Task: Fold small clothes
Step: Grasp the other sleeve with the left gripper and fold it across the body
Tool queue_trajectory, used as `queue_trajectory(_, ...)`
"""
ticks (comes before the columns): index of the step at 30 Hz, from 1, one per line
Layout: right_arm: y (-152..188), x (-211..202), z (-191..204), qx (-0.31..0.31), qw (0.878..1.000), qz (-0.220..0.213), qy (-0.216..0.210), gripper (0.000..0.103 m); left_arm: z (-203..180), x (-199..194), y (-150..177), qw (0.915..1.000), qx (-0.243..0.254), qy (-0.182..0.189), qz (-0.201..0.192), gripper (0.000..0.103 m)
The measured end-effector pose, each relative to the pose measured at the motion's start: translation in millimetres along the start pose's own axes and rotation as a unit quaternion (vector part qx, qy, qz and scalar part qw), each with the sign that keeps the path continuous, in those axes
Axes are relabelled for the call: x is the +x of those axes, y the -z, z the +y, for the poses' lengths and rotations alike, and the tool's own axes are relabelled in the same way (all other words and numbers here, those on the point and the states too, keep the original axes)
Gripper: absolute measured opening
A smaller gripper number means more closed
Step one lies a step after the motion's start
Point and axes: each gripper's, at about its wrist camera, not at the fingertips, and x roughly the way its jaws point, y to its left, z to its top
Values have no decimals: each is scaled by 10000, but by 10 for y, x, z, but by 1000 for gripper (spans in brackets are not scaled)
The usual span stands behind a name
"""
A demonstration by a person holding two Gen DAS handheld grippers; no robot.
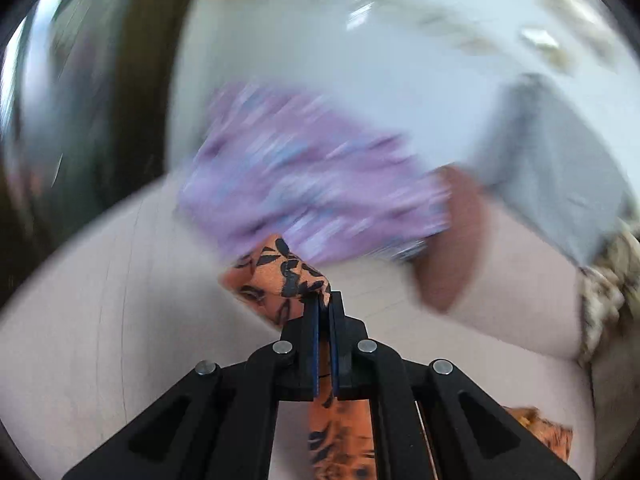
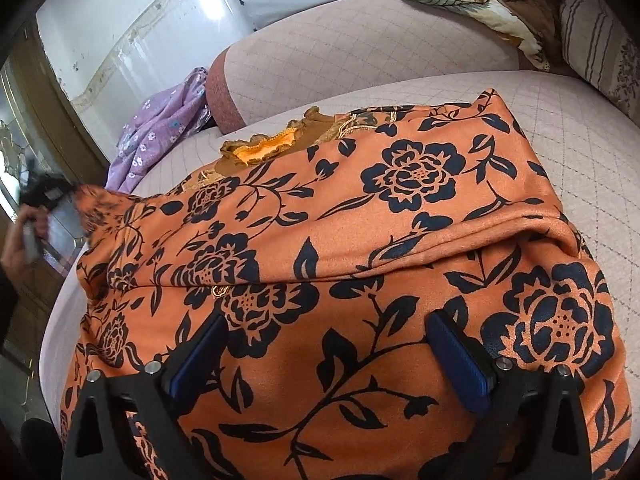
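Note:
An orange garment with a black flower print [image 2: 360,248] lies spread on the pink quilted bed [image 2: 560,128], partly folded over itself, its frilled collar [image 2: 264,148] at the far side. My right gripper [image 2: 326,344] is open just above the near part of the cloth, its blue pads [image 2: 460,356] apart and empty. My left gripper [image 1: 325,300] is shut on a corner of the orange garment [image 1: 272,276] and holds it up; it shows in the right wrist view at the far left [image 2: 52,192]. The left wrist view is motion-blurred.
A purple flowered cloth [image 2: 168,120] lies at the bed's far left edge, also in the left wrist view [image 1: 312,184]. A floral blanket [image 2: 472,0] and a striped pillow [image 2: 592,40] sit at the back right. A grey cloth [image 1: 560,176] hangs by the white wall.

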Motion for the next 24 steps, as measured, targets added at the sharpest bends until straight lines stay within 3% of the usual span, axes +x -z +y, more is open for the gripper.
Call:
queue_trajectory(3, 5, -8, -4, 26, 10000, -25, -24, 101, -816, -529, -117, 9943, 684, 702, -431, 4)
queue_trajectory(6, 8, -25, -30, 92, 9999, -59, -106, 101, -1795, -911, -10, 9786, 1191, 1598, -518, 4)
queue_trajectory(10, 5, -50, -79, 216, 9994, -115, -264, 101, -2842, -1007, 444, 9548, 1652, 2469, 23, 8)
queue_trajectory(11, 5, -57, -93, 248, 9991, -129, -303, 101, -3068, -942, 655, 9482, 1760, 2626, 313, 17)
queue_trajectory(12, 3, -65, -107, 286, 9989, -143, -347, 101, -3236, -837, 853, 9399, 1933, 2732, 674, 53)
queue_trajectory(13, 3, -73, -112, 313, 9987, -156, -379, 101, -3382, -719, 1092, 9270, 2191, 2817, 1150, 71)
queue_trajectory(14, 3, -85, -127, 352, 9983, -177, -433, 101, -3431, -594, 1341, 9207, 2323, 2777, 1456, 71)
queue_trajectory(16, 4, -106, -156, 445, 9973, -215, -548, 100, -3334, -389, 1658, 9192, 2459, 2471, 1830, 71)
queue_trajectory(17, 3, -115, -170, 482, 9968, -231, -596, 100, -3184, -295, 1767, 9244, 2417, 2219, 1944, 71)
queue_trajectory(20, -1, -143, -201, 578, 9954, -280, -707, 100, -2495, -72, 1865, 9540, 1826, 1257, 2018, 71)
queue_trajectory(22, -12, -154, -210, 614, 9951, -269, -723, 100, -1993, -58, 1949, 9658, 1490, 670, 2012, 71)
queue_trajectory(24, -67, -209, -240, 836, 9936, -188, -736, 100, -1628, -99, 2083, 9691, 1369, 236, 2040, 71)
